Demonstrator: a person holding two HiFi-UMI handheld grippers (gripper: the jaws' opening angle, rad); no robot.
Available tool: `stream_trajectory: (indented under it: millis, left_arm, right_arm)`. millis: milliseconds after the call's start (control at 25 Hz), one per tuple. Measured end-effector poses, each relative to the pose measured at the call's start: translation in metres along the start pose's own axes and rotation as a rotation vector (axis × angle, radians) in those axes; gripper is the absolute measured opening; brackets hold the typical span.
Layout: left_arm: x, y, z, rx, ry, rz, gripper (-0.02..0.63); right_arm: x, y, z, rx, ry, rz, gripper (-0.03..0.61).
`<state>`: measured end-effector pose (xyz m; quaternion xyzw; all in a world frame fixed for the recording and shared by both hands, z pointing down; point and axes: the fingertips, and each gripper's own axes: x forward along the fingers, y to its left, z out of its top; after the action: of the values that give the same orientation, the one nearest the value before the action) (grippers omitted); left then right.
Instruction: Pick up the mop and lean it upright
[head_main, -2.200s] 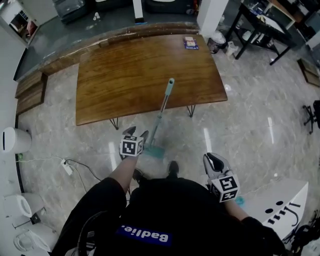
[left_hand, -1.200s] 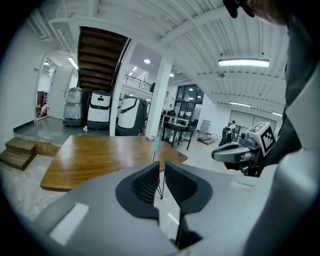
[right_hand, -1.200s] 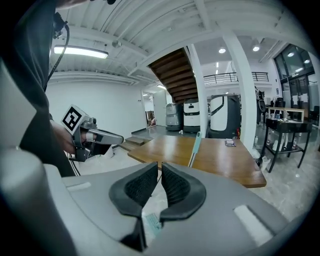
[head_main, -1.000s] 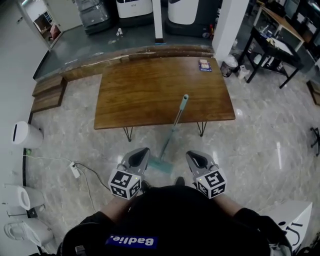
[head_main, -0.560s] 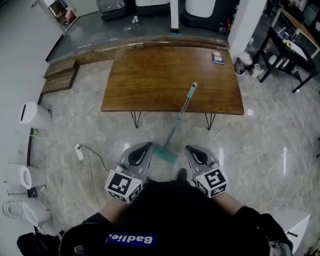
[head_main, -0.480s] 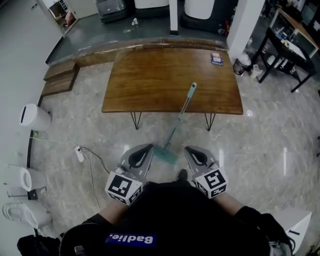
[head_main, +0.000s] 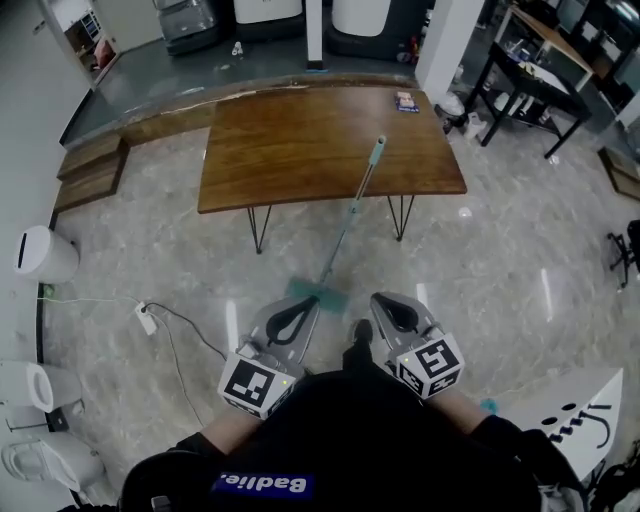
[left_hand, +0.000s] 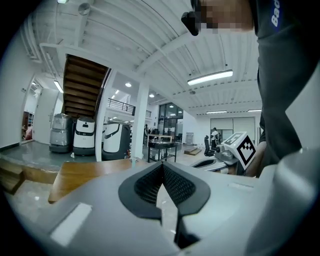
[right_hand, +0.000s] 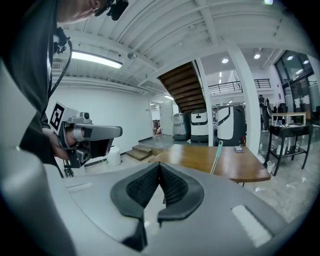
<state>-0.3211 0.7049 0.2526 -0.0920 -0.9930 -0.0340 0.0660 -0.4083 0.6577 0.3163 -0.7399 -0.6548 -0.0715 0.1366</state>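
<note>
1. Head view: the mop (head_main: 345, 225) leans against the near edge of the wooden table (head_main: 300, 140). Its shaft is tilted, and the handle top sits over the tabletop.
2. Head view: the teal mop head (head_main: 318, 294) is on the marble floor (head_main: 500, 260), just ahead of my feet.
3. Head view: I hold my left gripper (head_main: 297, 312) and right gripper (head_main: 390, 308) low and close to my body, one on each side of the mop head. Neither has the mop.
4. Head view, rest: a small booklet (head_main: 406, 101) lies at the table's far right corner. A power strip (head_main: 146, 318) with its cable is on the floor to my left.
5. Left gripper view: the jaws are clenched, ribbed pads meeting, with nothing between them. The table is ahead to the left, and the right gripper's marker cube (left_hand: 245, 148) is at the right edge.
6. Right gripper view: the jaws are closed on each other and empty. The mop handle (right_hand: 217, 152) stands tilted against the table ahead and to the right, well apart from the jaws. The left gripper shows at the left, also clear of the mop.
</note>
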Motion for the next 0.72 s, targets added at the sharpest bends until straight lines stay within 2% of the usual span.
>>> stream_trajectory:
  millis: [320, 720]
  left_arm:
    - [-0.043, -0.045, -0.004, -0.004, -0.018, -0.116, 0.02]
    - [-0.03, -0.091, 0.018, 0.028, -0.028, -0.131, 0.02]
  right_arm:
    - [-0.043, 0.062, 0.019, -0.013, -0.057, -0.02, 0.003]
    - [-0.087, 0.053, 0.035, -0.018, -0.113, -0.001, 0.002]
